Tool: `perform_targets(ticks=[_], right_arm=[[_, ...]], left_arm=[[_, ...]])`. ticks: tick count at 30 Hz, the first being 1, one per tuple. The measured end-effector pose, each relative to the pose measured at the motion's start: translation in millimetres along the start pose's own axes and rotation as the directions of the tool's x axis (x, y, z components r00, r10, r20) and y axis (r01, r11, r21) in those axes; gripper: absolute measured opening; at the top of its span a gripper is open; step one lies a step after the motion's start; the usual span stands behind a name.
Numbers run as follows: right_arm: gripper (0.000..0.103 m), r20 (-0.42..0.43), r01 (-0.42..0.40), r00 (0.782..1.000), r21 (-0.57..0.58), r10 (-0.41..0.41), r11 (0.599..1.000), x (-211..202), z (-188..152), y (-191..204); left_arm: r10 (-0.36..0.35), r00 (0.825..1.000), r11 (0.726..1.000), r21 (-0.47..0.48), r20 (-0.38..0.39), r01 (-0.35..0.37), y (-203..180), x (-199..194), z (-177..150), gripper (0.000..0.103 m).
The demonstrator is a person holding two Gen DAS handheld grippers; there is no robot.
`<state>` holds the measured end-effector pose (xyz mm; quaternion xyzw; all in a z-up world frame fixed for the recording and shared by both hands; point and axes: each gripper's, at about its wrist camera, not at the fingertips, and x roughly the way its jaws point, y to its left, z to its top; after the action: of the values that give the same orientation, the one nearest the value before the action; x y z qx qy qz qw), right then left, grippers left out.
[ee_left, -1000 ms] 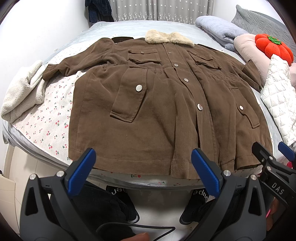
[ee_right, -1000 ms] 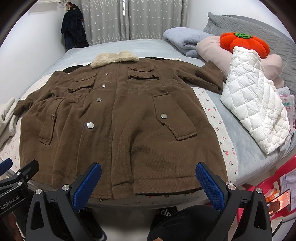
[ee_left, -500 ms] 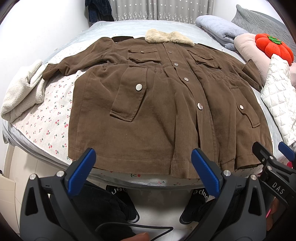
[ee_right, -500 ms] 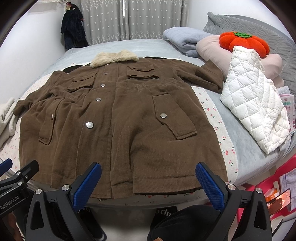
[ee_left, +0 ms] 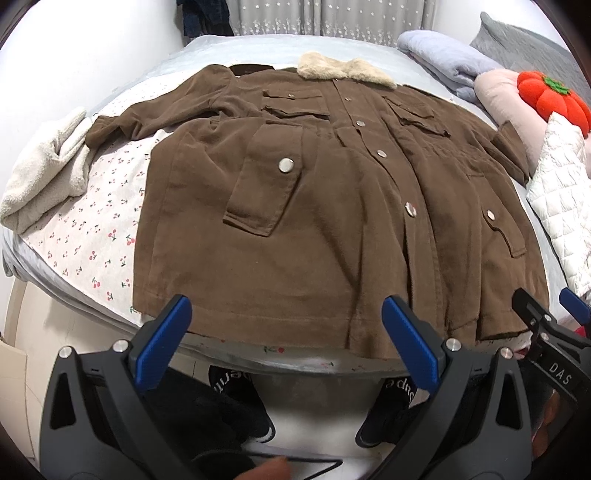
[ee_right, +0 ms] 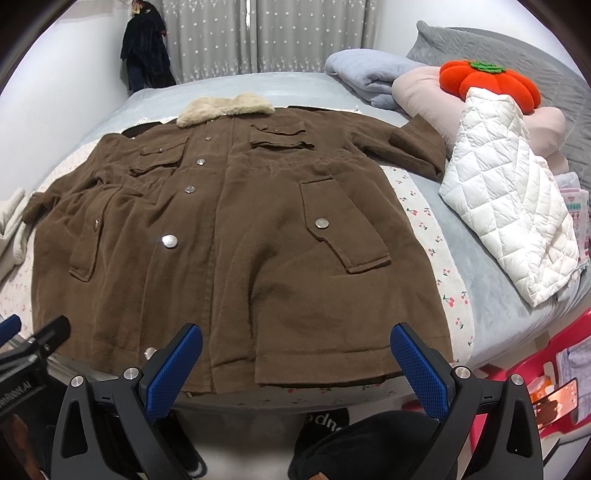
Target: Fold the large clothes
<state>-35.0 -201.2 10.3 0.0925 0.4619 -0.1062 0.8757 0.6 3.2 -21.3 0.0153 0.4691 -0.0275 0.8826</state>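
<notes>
left wrist view looks straight down the length of a brown corduroy coat (ee_left: 332, 229) spread flat, front side up, across the bed (ee_left: 258, 48), buttoned down the middle with silver snaps. its cream fleece collar (ee_left: 343, 72) lies at the far end and its hem hangs just over the near edge of the mattress. the left gripper (ee_left: 284, 343) hovers at that near edge with its blue-padded fingers (ee_left: 162, 345) spread wide apart and nothing between them, just short of the hem. one sleeve runs out to the left across a cherry-print sheet (ee_left: 92, 221) toward a cream fleece garment (ee_left: 44, 173) bunched at the left side. the right gripper (ee_left: 550, 325) shows at the right margin of this view, beside the hem's right corner. below the bed edge a pair of black shoes (ee_left: 388, 410) stands on the floor

right wrist view has the same coat from a little further right; the right gripper (ee_right: 295, 365) sits over the near hem, fingers (ee_right: 417, 365) also wide apart and holding nothing. the other sleeve (ee_right: 413, 147) reaches to the right, its cuff near a white quilted jacket (ee_right: 506, 221) that leans on a pink pillow (ee_right: 424, 92). an orange pumpkin cushion (ee_right: 487, 85) rests on that pillow, touching the top of the quilted jacket. a rolled pale blue blanket (ee_right: 369, 70) lies beyond, at the far right of the bed. grey star-print curtains (ee_right: 240, 33) hang at the far wall, with dark clothing (ee_right: 147, 48) hanging at their left
</notes>
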Motion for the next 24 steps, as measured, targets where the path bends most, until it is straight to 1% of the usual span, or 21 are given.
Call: perform_targets(ticks=[3,5,8,10,11,13,14,15,16,17,18,19,20,21,22,23,24], right_arm=[[0.103,0.007,-0.003,1.0,-0.028,0.003,1.0,4,2,-4],[0.103,0.015,-0.02,1.0,-0.042,0.021,0.999,7,5,-11],[0.103,0.004,-0.075,0.997,-0.045,0.075,0.996,14,11,-30],[0.103,-0.015,-0.107,0.994,-0.03,0.107,0.994,20,12,-46],[0.103,-0.03,-0.12,0.992,-0.011,0.12,0.993,24,12,-59],[0.103,-0.053,-0.131,0.99,0.021,0.132,0.991,31,12,-80],[0.103,-0.067,-0.136,0.988,0.037,0.139,0.99,35,12,-93],[0.103,-0.076,-0.139,0.987,0.052,0.143,0.989,39,11,-105],[0.103,-0.081,-0.144,0.986,0.063,0.149,0.988,42,10,-114],[0.103,-0.087,-0.155,0.983,0.078,0.162,0.985,47,9,-125],[0.103,-0.092,-0.163,0.981,0.092,0.172,0.982,51,9,-133],[0.103,-0.098,-0.178,0.977,0.115,0.19,0.977,58,9,-143],[0.103,-0.101,-0.194,0.973,0.129,0.207,0.972,62,8,-150],[0.103,-0.103,-0.217,0.967,0.143,0.232,0.966,66,8,-158],[0.103,-0.091,-0.252,0.959,0.159,0.268,0.955,69,9,-163],[0.103,-0.069,-0.305,0.945,0.174,0.32,0.936,72,11,-169],[0.103,-0.051,-0.356,0.927,0.188,0.371,0.915,76,12,-174]], left_arm=[[-0.022,0.999,1.0,0.008,0.026,0.022,13,3,5,0.102],[-0.051,0.999,0.999,0.007,0.009,0.051,30,7,12,0.102],[-0.109,0.994,0.993,-0.043,-0.005,0.108,62,9,23,0.102],[-0.132,0.991,0.988,-0.088,-0.029,0.129,96,14,32,0.102],[-0.138,0.99,0.983,-0.129,-0.038,0.132,115,18,36,0.102],[-0.174,0.983,0.965,-0.21,-0.063,0.157,146,30,40,0.102],[-0.213,0.973,0.946,-0.269,-0.087,0.183,167,43,41,0.102],[-0.24,0.966,0.933,-0.297,-0.094,0.203,178,51,41,0.102],[-0.284,0.954,0.915,-0.326,-0.097,0.239,190,63,41,0.102],[-0.333,0.939,0.896,-0.338,-0.085,0.287,197,72,40,0.102],[-0.423,0.905,0.858,-0.342,-0.044,0.384,203,82,40,0.102],[-0.482,0.876,0.826,-0.342,-0.016,0.448,204,88,39,0.102],[-0.545,0.838,0.785,-0.345,0.012,0.515,205,95,37,0.102],[-0.612,0.79,0.731,-0.362,0.025,0.578,205,105,36,0.102],[-0.659,0.752,0.692,-0.38,0.015,0.613,203,114,34,0.1],[-0.704,0.71,0.652,-0.399,-0.005,0.645,198,124,32,0.096],[-0.722,0.691,0.64,-0.405,-0.026,0.653,194,129,31,0.092]])
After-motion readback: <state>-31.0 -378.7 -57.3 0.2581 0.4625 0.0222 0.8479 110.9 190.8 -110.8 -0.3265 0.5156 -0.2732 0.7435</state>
